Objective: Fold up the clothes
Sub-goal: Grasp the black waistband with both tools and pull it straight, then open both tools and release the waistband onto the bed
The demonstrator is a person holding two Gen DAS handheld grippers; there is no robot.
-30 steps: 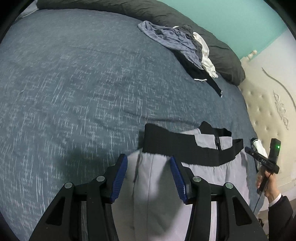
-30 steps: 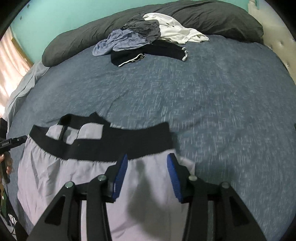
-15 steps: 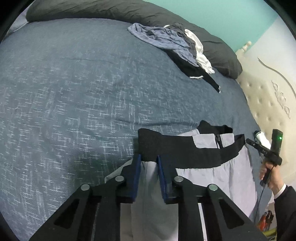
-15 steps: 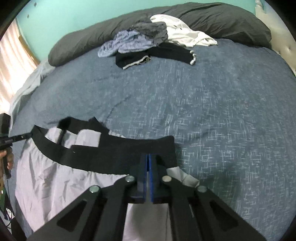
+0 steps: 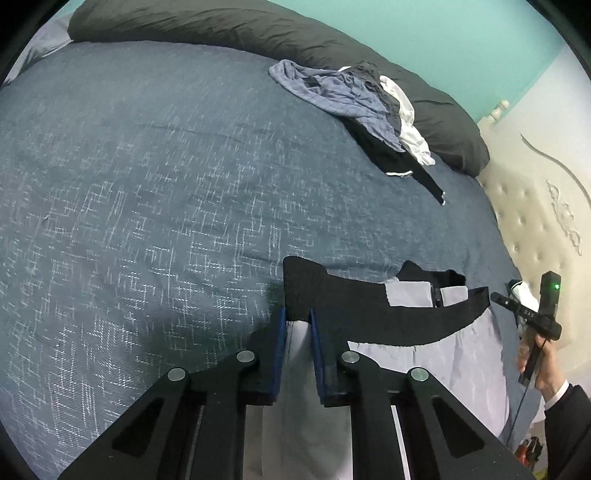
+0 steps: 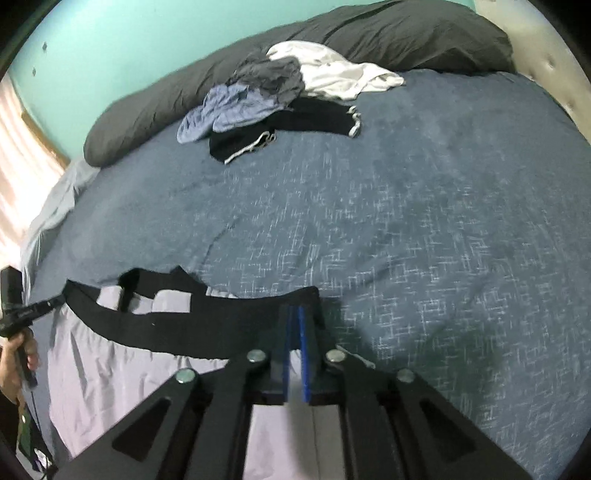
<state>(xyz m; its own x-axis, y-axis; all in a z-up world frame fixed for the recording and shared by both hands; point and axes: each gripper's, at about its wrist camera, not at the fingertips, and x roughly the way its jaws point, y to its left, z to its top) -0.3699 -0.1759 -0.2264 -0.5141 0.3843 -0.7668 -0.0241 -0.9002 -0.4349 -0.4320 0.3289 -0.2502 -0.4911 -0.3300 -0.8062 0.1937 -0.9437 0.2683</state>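
The left gripper and right gripper each pinch an end of the black waistband of the grey shorts (the band sags between them). Open blue bedspread stretches ahead to a clothes pile by the far dark pillow.

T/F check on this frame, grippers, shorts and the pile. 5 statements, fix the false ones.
1. Both grippers are shut on the shorts. True: the left gripper and the right gripper each pinch the fabric at the black waistband.
2. The shorts are all black. False: only the waistband is black, the body is pale grey.
3. The pile of clothes lies at the far side of the bed, by the dark pillow. True.
4. The pile touches the shorts. False: bare bedcover lies between them.
5. The white garment lies at the bottom of the pile, under the black one. False: it lies on the pillow side, and nothing covers it.
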